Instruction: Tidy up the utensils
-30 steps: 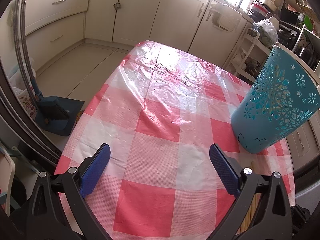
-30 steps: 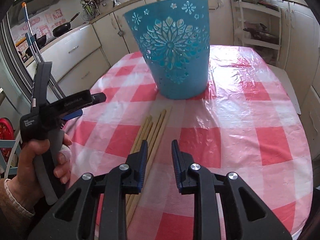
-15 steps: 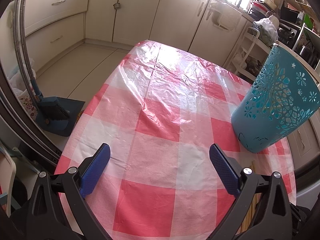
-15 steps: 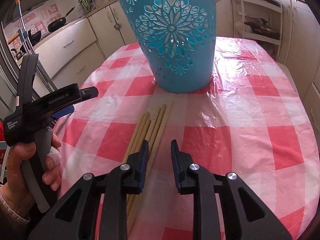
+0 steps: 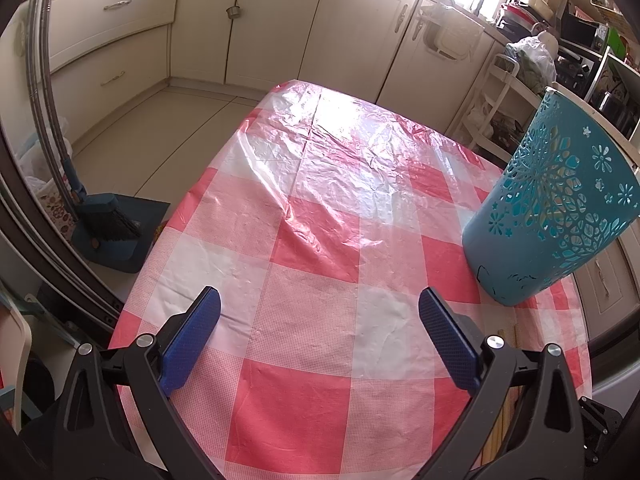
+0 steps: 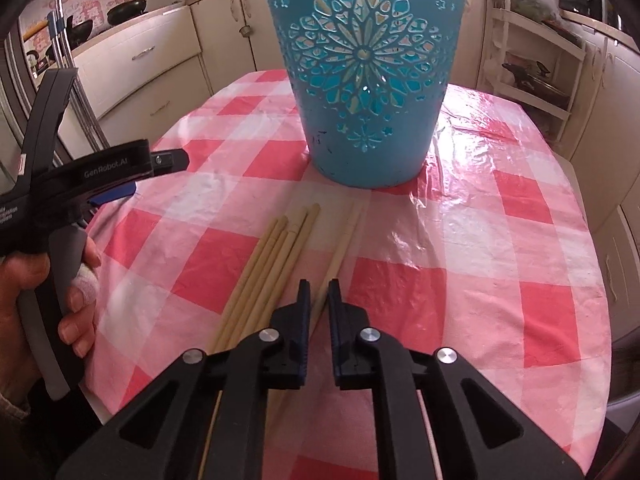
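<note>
A teal cut-out utensil holder stands upright on the red-and-white checked tablecloth; in the left wrist view the holder is at the right. Several pale wooden chopsticks lie in a bundle in front of it. A pair of chopsticks lies apart from the bundle, to its right. My right gripper is closing on the near part of that pair, with its pads against them. My left gripper hangs wide open over bare tablecloth with nothing between its fingers.
A hand holds the left gripper's handle at the table's left edge. Cream kitchen cabinets run around the room. A dustpan and brush stand on the floor left of the table. A white shelf rack stands at the right.
The right gripper's jaws have narrowed onto a pair of chopsticks, which now lies separate from the bundle. The holder looms larger in the right wrist view. The left gripper has not moved.
</note>
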Motion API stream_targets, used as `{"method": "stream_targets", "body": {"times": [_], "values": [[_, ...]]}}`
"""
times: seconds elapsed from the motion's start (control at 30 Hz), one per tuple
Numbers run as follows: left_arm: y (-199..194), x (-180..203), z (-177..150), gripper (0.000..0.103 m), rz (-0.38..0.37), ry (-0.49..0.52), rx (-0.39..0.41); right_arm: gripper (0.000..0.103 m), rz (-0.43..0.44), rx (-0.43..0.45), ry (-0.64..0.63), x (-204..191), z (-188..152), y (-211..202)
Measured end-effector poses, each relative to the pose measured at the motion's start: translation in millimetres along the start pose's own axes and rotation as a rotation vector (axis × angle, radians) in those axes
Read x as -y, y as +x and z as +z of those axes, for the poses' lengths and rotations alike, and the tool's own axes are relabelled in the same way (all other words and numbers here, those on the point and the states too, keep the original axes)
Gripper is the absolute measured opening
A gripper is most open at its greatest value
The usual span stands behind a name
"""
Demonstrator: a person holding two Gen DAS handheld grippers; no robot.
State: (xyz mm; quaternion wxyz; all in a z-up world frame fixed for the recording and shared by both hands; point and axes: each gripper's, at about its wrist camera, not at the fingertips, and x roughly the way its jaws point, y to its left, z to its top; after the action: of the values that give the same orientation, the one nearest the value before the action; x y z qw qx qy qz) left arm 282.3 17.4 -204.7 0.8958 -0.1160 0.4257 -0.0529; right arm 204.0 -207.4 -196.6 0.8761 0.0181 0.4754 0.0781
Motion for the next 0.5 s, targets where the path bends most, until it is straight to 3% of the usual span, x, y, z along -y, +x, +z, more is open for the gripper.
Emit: {"method": "stream_targets", "body": {"times": [0.27, 0.33, 0.5], "values": [[-0.6, 6.5, -1.8, 0.095, 0.019, 0.03, -0.009, 0.008, 0.019, -0.029, 0.048, 26.7, -8.9, -8.8], [-4.7, 16.9, -8.7, 0.095, -0.016, 0.055, -0.036, 0.008, 0.022, -0.022, 0.037, 23.4, -4.8, -4.8], [-18.5, 56.6, -36.6, 0.095, -0.069, 0.199, -0.057, 0.007, 0.018, 0.012, 0.017, 21.3, -3.0, -0.5]]}}
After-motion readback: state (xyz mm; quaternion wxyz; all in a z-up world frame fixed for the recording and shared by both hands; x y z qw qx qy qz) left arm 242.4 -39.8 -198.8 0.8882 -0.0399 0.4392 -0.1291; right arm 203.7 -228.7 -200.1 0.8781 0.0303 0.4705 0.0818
